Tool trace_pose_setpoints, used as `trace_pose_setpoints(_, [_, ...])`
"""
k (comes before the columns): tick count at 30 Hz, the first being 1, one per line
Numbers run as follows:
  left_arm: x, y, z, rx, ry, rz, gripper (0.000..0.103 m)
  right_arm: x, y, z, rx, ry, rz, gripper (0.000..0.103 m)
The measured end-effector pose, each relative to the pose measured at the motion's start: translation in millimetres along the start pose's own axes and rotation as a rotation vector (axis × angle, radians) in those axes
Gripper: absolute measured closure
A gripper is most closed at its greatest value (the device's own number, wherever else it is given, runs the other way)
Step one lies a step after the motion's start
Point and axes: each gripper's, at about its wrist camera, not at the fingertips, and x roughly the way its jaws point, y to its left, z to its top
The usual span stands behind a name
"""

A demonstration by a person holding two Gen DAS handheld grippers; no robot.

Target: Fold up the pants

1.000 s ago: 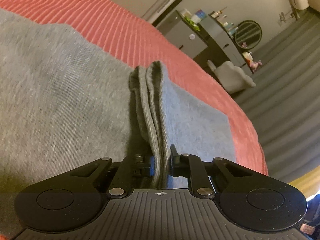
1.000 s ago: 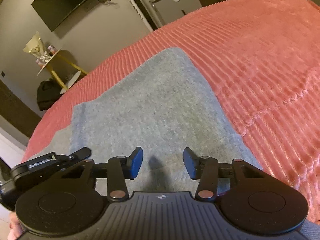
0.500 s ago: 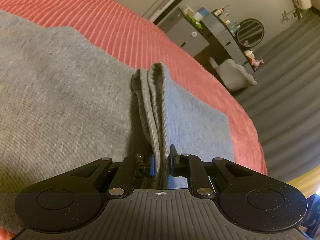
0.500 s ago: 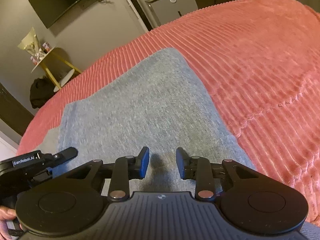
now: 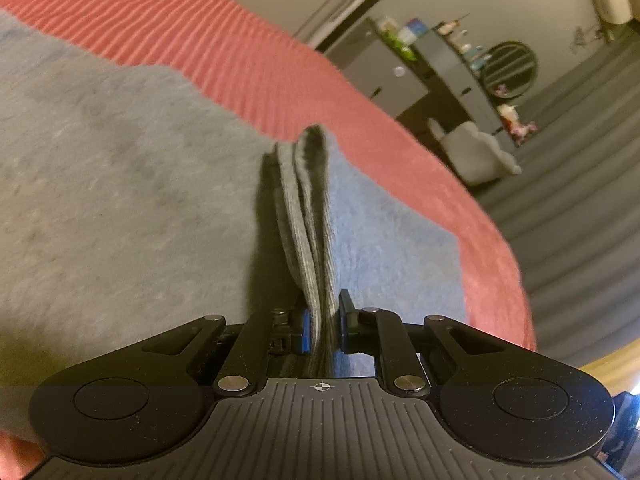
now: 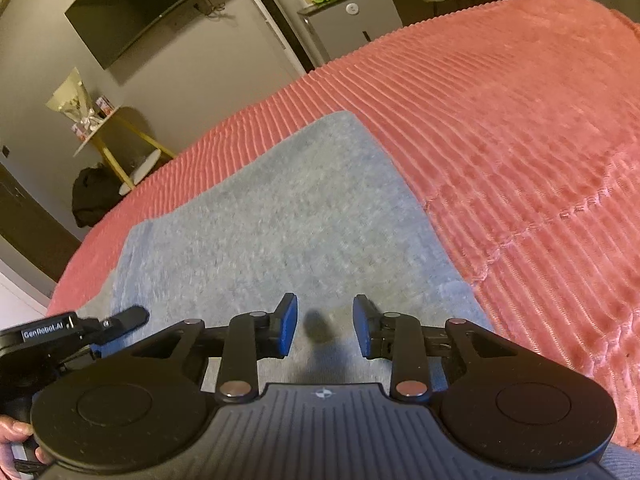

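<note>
Grey pants (image 5: 120, 200) lie spread flat on a coral ribbed bedspread (image 5: 200, 40). My left gripper (image 5: 322, 312) is shut on a raised, doubled fold of the pants' edge (image 5: 308, 200), which stands up ahead of the pads. In the right wrist view the pants (image 6: 280, 220) stretch away toward a far corner. My right gripper (image 6: 325, 312) hovers low over them, its blue pads apart and nothing pinched between them. The left gripper's body (image 6: 44, 334) shows at the lower left of that view, with a hand (image 6: 12, 436) below it.
The bedspread (image 6: 520, 140) runs wide to the right of the pants. Beyond the bed stand a grey cabinet (image 6: 348, 24), a wall screen (image 6: 140, 12), a small yellow-legged table (image 6: 104, 140) and a dark bag (image 6: 96, 196). A shelf unit (image 5: 452, 72) and a pale stool (image 5: 476, 152) stand by the curtains.
The right gripper's jaws have narrowed compared with a second ago. The left gripper keeps its hold on the fold and has hardly moved.
</note>
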Motion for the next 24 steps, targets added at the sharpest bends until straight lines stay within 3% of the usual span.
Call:
trace_pose_setpoints(4, [3, -3, -1, 0.036, 0.012, 0.115, 0.082, 3, 0, 0, 0.001, 0.023, -0.006, 0.071])
trace_pose_setpoints(9, [-16, -18, -4, 0.102, -0.12, 0.147, 0.07, 5, 8, 0, -0.024, 0.036, -0.03, 0.071])
trace_pose_setpoints(12, [-16, -32, -11, 0.194, -0.143, 0.12, 0.052, 10, 12, 3, -0.047, 0.035, -0.049, 0.071])
trace_pose_setpoints(17, [-1, -34, -12, 0.244, -0.105, 0.16, 0.053, 37, 24, 20, -0.125, 0.01, -0.095, 0.071])
trace_pose_setpoints(24, [13, -24, -7, 0.214, -0.065, 0.189, 0.052, 82, 46, 59, -0.258, -0.031, -0.175, 0.071])
